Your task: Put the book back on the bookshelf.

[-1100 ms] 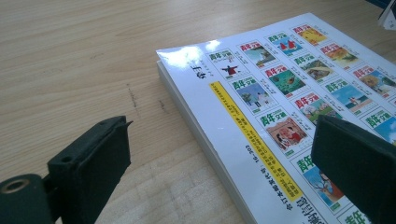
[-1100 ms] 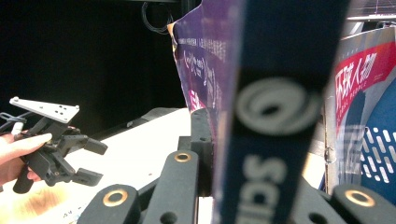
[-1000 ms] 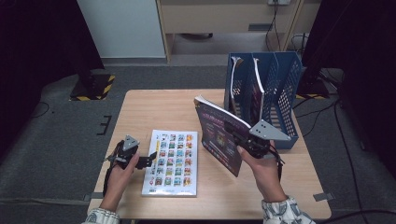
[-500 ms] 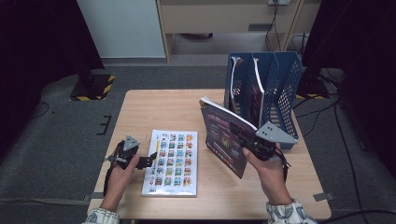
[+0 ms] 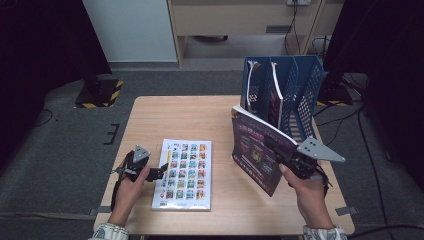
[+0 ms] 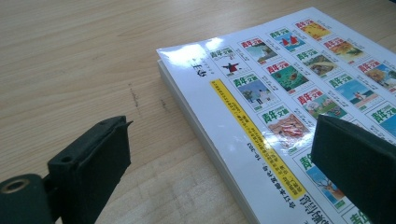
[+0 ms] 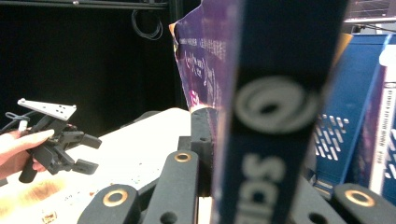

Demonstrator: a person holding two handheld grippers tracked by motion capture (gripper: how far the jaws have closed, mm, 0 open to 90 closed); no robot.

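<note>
Purple magazine (image 5: pixel 256 150) upright, pinched between right gripper (image 5: pixel 278 150) fingers

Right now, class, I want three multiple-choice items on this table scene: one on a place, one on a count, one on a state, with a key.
1. Where does the white magazine lie?
A. flat on the table
B. in the blue file rack
C. on the floor

2. How many magazines are out of the rack?
A. one
B. two
C. four

3. What state is the right gripper in?
A. open over the table
B. shut on the purple magazine
C. shut on nothing

Key: 1 A, its cover lies flat on the wood by the left gripper. 2 B, the white one lies flat and the purple one is held up. 3 B, its jaws clamp the purple cover's edge.
</note>
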